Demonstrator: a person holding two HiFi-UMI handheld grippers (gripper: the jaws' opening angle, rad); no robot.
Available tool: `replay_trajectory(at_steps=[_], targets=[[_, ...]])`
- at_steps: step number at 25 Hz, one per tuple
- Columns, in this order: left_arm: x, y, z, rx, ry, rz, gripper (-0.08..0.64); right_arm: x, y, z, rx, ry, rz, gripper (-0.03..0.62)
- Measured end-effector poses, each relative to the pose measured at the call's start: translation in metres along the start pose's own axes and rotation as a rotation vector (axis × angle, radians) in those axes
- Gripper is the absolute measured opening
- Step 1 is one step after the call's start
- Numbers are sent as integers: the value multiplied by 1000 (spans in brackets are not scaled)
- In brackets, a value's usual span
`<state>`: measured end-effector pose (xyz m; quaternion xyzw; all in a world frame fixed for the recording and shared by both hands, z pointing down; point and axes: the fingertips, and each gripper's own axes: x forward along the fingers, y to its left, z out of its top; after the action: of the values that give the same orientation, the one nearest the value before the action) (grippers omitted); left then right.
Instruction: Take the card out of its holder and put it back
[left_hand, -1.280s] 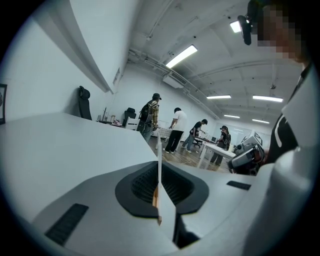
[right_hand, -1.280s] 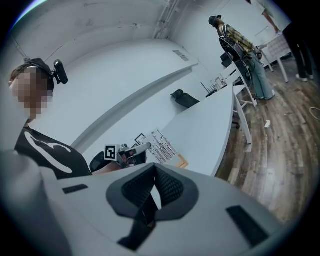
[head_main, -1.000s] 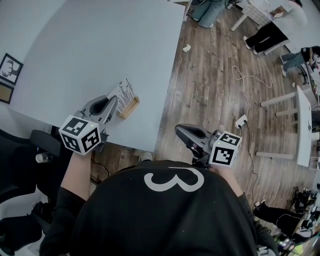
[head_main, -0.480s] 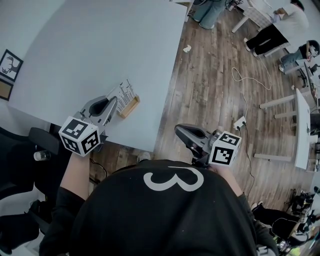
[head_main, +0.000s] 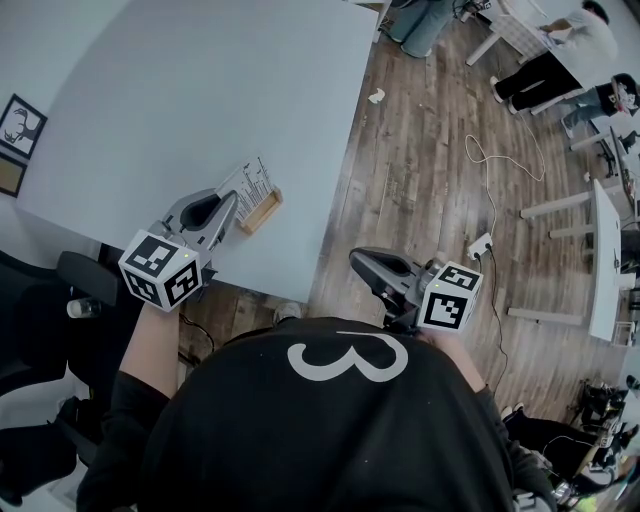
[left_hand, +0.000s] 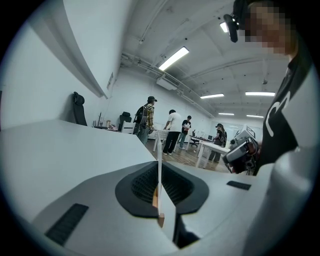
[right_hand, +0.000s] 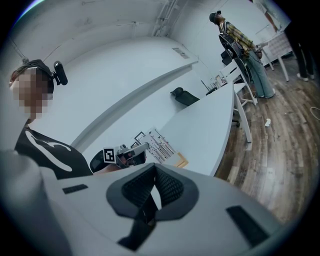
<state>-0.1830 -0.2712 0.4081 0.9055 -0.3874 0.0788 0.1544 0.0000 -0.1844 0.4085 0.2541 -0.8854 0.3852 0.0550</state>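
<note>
Card (head_main: 246, 184) stands in its wooden holder (head_main: 260, 212) close to the near edge of the white table (head_main: 200, 80), not far from the near right corner. The left gripper (head_main: 228, 203) has its jaws pressed together on the card, which runs edge-on between them (a sliver of the holder's wood shows in the gap behind the tips). The right gripper (head_main: 358, 259) hangs off the table, past its near right corner and over the wooden floor (head_main: 430, 180), jaws closed on nothing.
</note>
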Motion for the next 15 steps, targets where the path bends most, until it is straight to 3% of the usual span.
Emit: replay_trajectory(at_steps=[15], targets=[[5, -5, -13, 46, 39, 26, 25, 1, -1, 1, 4, 8, 1, 9]])
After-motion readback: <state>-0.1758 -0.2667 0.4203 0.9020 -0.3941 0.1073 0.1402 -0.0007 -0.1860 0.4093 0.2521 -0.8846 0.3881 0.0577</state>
